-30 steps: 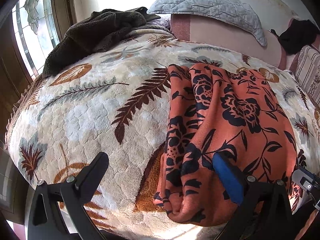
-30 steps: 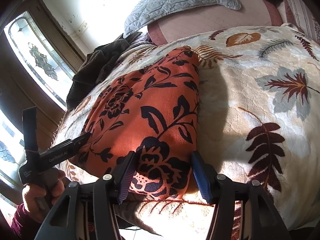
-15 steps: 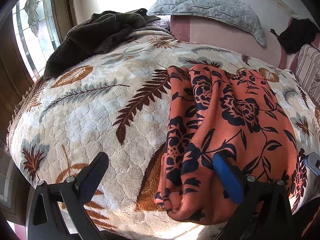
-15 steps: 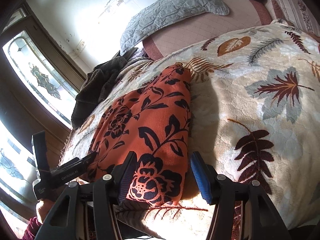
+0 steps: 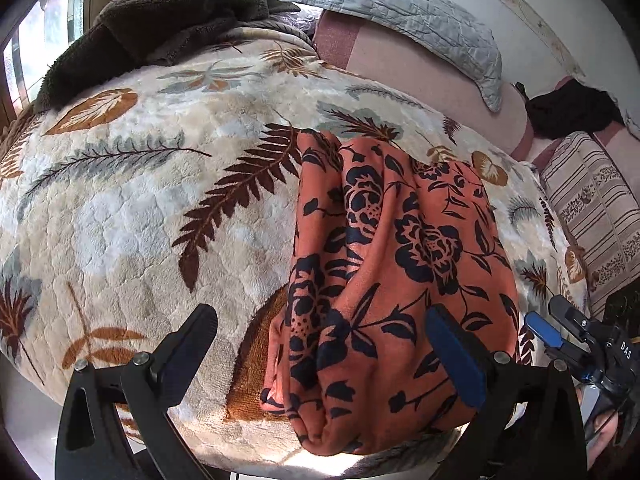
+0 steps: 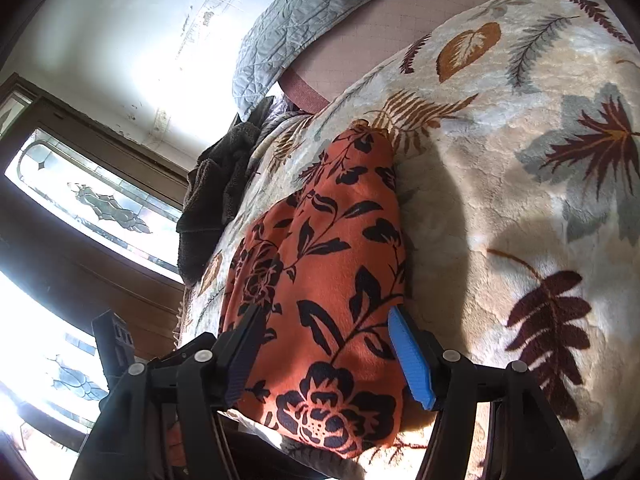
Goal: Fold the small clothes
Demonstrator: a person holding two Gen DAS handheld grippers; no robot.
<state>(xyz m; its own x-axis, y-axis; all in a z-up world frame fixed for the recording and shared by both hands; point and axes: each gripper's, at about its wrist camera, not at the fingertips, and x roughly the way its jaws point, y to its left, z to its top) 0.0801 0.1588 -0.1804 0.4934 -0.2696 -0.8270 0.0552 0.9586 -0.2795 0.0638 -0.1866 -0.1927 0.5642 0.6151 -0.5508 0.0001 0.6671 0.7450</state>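
An orange garment with a black flower print (image 5: pixel 400 272) lies folded lengthwise on a leaf-patterned blanket (image 5: pixel 140 208), its near end hanging over the bed's front edge. My left gripper (image 5: pixel 320 344) is open, its fingers straddling the garment's near left part. My right gripper (image 6: pixel 324 344) is open too, its fingers on either side of the garment's (image 6: pixel 320 264) near right end. The right gripper also shows at the right edge of the left wrist view (image 5: pixel 576 340). Neither holds the cloth.
A dark brown fleece heap (image 5: pixel 160 24) lies at the bed's far left by the window (image 6: pixel 100 208). A grey quilted pillow (image 5: pixel 400 12) rests on the pink headboard. A black cloth (image 5: pixel 572 108) and a striped cushion (image 5: pixel 592 208) lie at the far right.
Both grippers have pulled back and tilted, staying open. The right gripper has swung lower and rolled, and more of it shows beside the garment in the left wrist view. The garment lies still.
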